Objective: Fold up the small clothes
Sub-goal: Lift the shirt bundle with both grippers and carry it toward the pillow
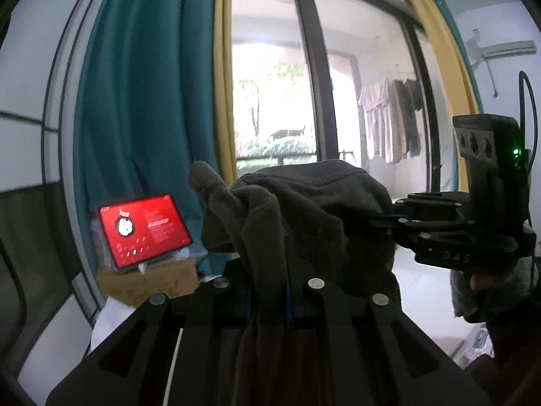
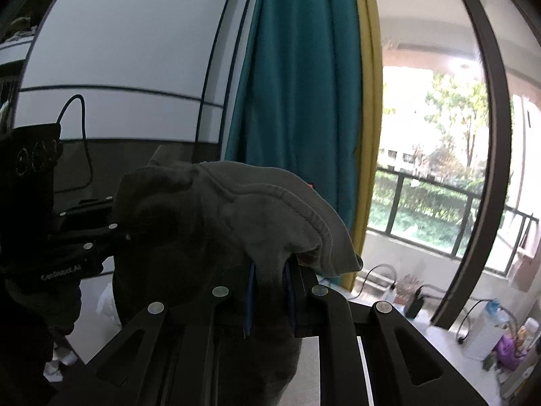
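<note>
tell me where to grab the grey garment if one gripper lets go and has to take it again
Judging from these views, go for the stitched hem of the grey garment, the thick seamed band arching over the right gripper. It is the firmest edge showing, while the rest hangs bunched. Come from below and behind, jaws across the band, as both the right and the left gripper pinch it now.

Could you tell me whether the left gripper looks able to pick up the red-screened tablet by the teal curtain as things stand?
Probably not. The left gripper is shut on the dark grey cloth garment, which the right gripper also holds, so it would have to let go first. The red-screened tablet itself stands unobstructed beside the teal curtain.
</note>
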`<action>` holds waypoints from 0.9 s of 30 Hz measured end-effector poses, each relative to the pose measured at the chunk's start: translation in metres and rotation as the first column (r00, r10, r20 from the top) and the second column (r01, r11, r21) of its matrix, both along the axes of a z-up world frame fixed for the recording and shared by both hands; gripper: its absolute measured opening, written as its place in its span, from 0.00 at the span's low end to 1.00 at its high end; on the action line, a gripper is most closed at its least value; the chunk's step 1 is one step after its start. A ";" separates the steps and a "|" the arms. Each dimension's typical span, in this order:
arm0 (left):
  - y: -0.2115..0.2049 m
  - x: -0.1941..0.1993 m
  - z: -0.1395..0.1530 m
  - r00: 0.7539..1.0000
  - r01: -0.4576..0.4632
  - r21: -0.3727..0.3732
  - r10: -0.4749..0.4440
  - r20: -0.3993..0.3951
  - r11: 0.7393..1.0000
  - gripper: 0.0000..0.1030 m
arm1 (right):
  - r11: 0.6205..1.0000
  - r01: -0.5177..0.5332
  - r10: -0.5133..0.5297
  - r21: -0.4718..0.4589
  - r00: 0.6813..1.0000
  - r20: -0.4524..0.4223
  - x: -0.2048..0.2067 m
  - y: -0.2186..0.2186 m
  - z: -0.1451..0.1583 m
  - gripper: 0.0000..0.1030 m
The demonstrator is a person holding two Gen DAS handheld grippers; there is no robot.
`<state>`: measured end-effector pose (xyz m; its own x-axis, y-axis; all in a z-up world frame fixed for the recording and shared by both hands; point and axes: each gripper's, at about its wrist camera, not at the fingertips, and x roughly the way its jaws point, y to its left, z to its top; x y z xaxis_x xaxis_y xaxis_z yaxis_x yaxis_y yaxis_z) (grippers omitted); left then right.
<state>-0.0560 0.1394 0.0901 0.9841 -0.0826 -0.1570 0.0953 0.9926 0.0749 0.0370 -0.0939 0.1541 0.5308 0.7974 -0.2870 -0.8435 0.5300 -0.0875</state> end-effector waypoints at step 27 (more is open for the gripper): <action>0.049 0.140 -0.099 0.935 -0.014 -0.096 -0.021 -0.353 0.995 0.11 | 0.981 0.090 -0.139 -0.173 0.945 -0.295 0.141 0.061 -0.137 0.15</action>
